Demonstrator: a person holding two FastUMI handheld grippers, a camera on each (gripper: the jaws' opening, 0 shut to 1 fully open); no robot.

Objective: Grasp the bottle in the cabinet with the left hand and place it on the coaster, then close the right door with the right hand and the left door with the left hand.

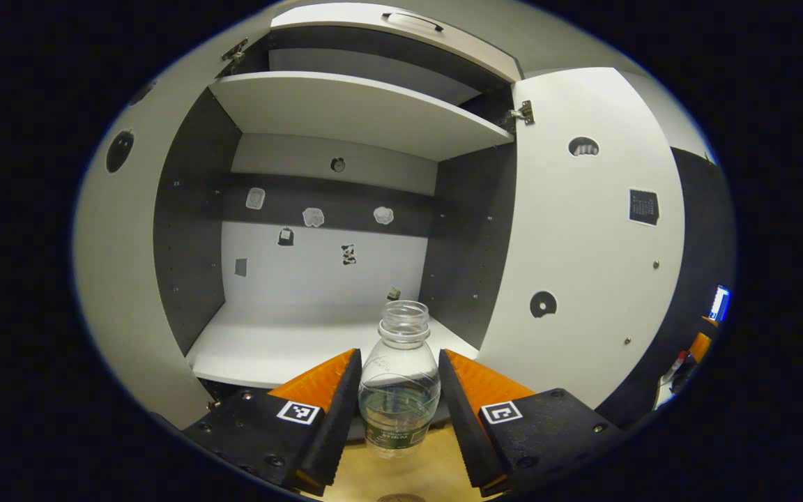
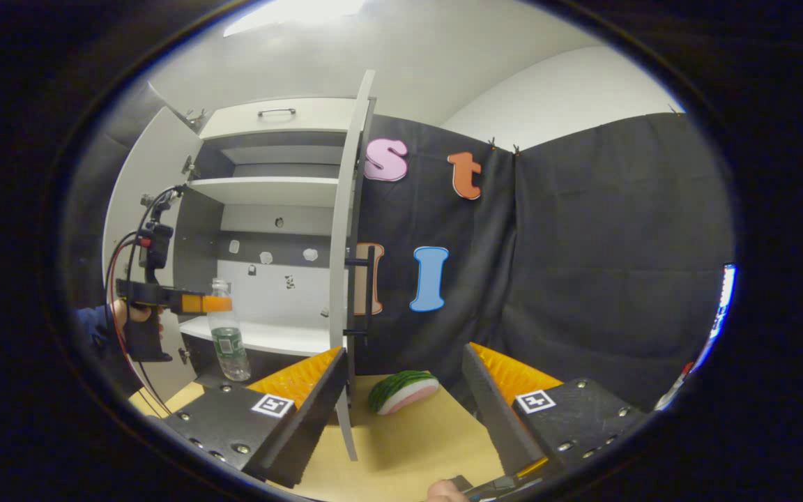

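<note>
A clear plastic bottle (image 1: 399,390) without a cap, holding a little water, stands upright between the fingers of my left gripper (image 1: 399,355), which is shut on its sides. It is out in front of the cabinet's lower shelf (image 1: 269,345), over the wooden tabletop (image 1: 415,474). The rim of a round coaster (image 1: 401,498) peeks in below it. In the right gripper view the left gripper (image 2: 215,304), held by a hand, grips the bottle (image 2: 228,341) near its shoulder. My right gripper (image 2: 403,351) is open beside the right door's edge (image 2: 347,244). Both doors stand open.
The left door (image 1: 116,279) and right door (image 1: 583,244) flank the white cabinet; its upper shelf (image 1: 353,111) is bare. A toy watermelon slice (image 2: 403,390) lies on the table between my right fingers. The right door's black handle (image 2: 368,293) faces the cloth wall.
</note>
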